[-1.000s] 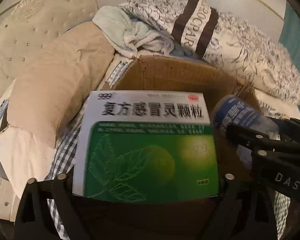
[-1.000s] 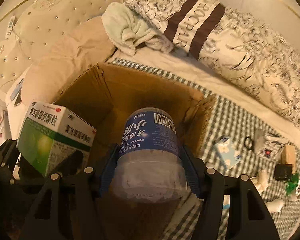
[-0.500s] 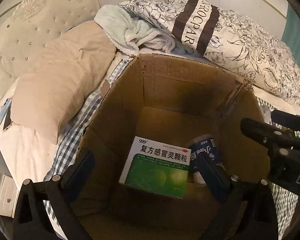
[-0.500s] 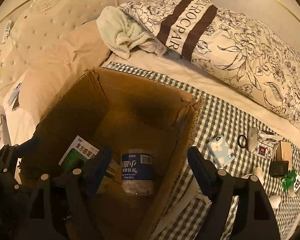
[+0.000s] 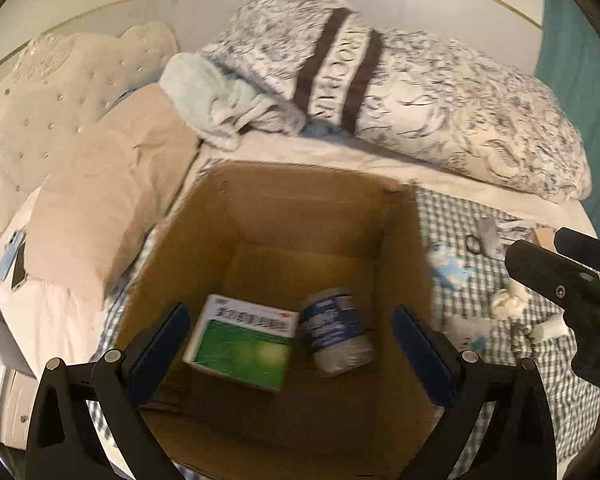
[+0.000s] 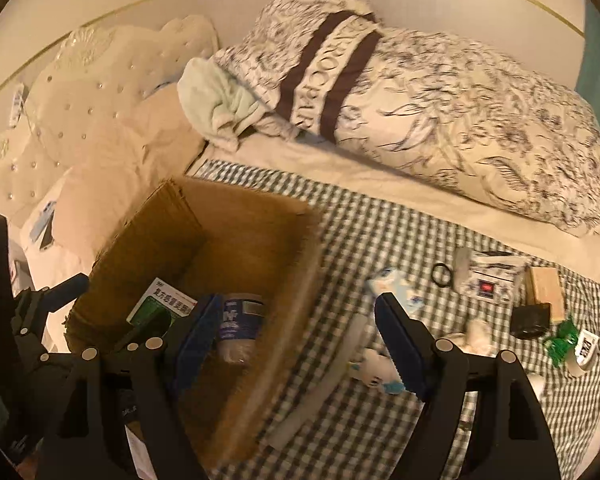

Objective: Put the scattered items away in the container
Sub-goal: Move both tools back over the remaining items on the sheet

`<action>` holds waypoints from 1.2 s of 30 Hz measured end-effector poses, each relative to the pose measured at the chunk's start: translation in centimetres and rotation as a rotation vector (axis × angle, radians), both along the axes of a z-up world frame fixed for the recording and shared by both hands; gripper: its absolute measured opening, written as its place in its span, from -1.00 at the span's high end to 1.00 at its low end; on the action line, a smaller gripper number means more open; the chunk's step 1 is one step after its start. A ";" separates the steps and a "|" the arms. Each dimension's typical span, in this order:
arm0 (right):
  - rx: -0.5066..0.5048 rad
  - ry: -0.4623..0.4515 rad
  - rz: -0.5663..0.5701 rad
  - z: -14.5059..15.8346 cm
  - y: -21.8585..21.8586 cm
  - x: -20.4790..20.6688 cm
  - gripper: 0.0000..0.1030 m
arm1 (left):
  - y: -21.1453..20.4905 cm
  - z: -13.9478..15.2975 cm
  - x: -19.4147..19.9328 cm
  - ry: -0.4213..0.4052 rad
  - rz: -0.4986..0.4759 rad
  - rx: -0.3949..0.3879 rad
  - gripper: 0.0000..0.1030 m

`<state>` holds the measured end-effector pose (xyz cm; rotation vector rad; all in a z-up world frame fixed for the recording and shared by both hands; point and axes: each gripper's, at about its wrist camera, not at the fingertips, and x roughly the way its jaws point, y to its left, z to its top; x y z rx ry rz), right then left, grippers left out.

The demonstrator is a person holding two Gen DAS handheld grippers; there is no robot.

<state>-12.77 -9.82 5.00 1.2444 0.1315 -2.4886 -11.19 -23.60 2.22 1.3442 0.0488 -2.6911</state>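
Observation:
An open cardboard box (image 5: 300, 200) (image 6: 244, 216) stands on the checked bedspread. On its floor lie a green and white medicine box (image 5: 242, 346) (image 6: 162, 304) and a blue-labelled clear bottle (image 5: 334, 330) (image 6: 240, 320). My left gripper (image 5: 290, 350) hangs open above them with nothing between its fingers. My right gripper (image 6: 296, 344) is open and empty too, over the carton's right wall. Several small items lie scattered on the spread to the right: a blue tissue pack (image 6: 396, 288), a black ring (image 6: 442, 274), a dark wallet (image 6: 530, 320), a green packet (image 6: 560, 342).
A floral pillow (image 6: 440, 100) with brown stripes and a pale green towel (image 6: 216, 100) lie at the back. A beige pillow (image 5: 96, 208) and tufted headboard (image 5: 60, 92) are at the left. A phone (image 5: 10, 256) lies beside the beige pillow.
Both grippers opened and dropped the medicine box and the bottle into the carton. Both have since lifted and drawn back, the right one shifting rightward toward the scattered items.

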 end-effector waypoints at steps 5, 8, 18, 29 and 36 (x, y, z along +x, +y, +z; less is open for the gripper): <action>-0.006 0.019 -0.063 1.1 5.1 0.3 -0.51 | 4.7 0.9 -0.5 0.015 -0.064 -0.008 -1.00; -0.008 0.019 -0.101 1.3 8.2 0.5 -0.51 | 7.3 0.9 -1.0 0.017 -0.091 -0.005 -1.00; 0.008 -0.016 -0.237 -0.5 18.1 0.7 -0.51 | 15.5 -0.5 -2.8 0.017 -0.161 0.010 -1.00; 0.026 -0.113 -0.291 -5.2 23.9 -0.5 -0.51 | 19.9 -5.1 -4.0 -0.057 -0.137 0.026 -1.00; 0.032 -0.176 -0.300 -8.4 25.6 -1.1 -0.51 | 20.9 -7.5 -4.0 -0.047 -0.105 0.035 -1.00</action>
